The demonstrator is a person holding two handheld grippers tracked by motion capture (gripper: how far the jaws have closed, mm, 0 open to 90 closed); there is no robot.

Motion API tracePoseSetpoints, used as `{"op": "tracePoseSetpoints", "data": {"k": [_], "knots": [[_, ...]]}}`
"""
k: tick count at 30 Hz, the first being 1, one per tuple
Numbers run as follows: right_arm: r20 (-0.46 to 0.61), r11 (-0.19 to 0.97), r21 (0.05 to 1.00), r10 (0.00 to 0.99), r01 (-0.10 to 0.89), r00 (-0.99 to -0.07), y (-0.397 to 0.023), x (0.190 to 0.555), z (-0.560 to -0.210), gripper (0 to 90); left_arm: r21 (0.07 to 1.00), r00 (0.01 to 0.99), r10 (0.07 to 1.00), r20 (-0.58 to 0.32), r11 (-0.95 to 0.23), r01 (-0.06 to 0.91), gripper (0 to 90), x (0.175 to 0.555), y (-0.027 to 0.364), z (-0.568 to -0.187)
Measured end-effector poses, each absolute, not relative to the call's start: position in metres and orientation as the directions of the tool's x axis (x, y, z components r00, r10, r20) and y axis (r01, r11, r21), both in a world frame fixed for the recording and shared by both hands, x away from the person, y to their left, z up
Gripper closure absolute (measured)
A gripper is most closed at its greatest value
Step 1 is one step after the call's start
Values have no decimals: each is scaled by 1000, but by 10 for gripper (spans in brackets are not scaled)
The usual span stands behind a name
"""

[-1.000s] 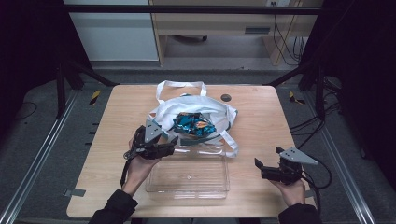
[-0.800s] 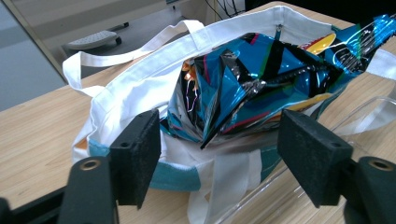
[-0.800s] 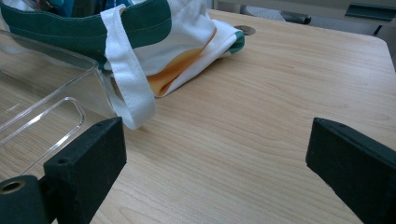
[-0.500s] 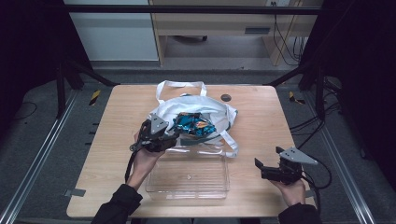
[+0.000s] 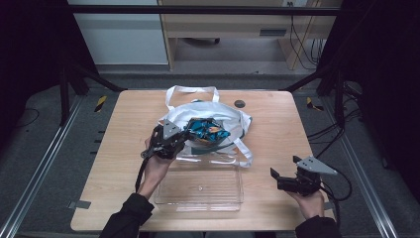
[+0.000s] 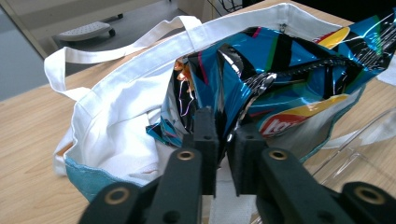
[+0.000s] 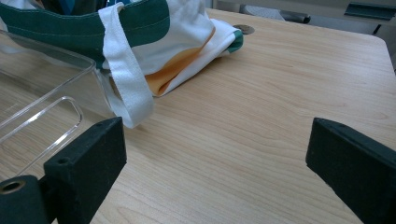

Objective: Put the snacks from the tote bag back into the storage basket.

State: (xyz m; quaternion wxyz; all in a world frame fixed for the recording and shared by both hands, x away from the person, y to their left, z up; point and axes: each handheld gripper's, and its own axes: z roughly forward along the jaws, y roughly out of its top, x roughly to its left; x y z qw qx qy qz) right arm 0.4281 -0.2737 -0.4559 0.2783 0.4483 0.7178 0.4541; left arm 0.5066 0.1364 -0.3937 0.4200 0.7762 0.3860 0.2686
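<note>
At centre frame the left gripper (image 5: 179, 137) is pinching a blue chip bag (image 6: 299, 79) at the white tote's (image 5: 225, 116) mouth. Lower right, the right gripper (image 5: 277, 178) is waiting agape. Next, probably, lifting it toward the clear tray (image 5: 198, 198).

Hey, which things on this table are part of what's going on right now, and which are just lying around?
In use:
- shiny blue chip bag, jaws of the left gripper closed on its edge
- white cloth tote bag holding it
- clear plastic tray, likely the destination

Lying about:
- small dark round disc near the table's far edge
- right gripper, open, idle
</note>
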Motion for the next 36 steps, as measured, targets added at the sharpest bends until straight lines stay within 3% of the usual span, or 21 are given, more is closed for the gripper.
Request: {"op": "tracePoseSetpoints", "data": {"k": [5, 19, 36], "knots": [[6, 186, 902, 896, 389, -444, -274, 428, -456, 54, 858, 550, 830, 91, -346, 379, 886, 507, 136, -393], [8, 186, 901, 896, 393, -443, -274, 428, -456, 54, 899, 505, 863, -34, -194, 393, 897, 503, 142, -376], [14, 183, 899, 896, 398, -444, -275, 428, -457, 54, 943, 487, 865, -121, -54, 330, 900, 488, 156, -337]]}}
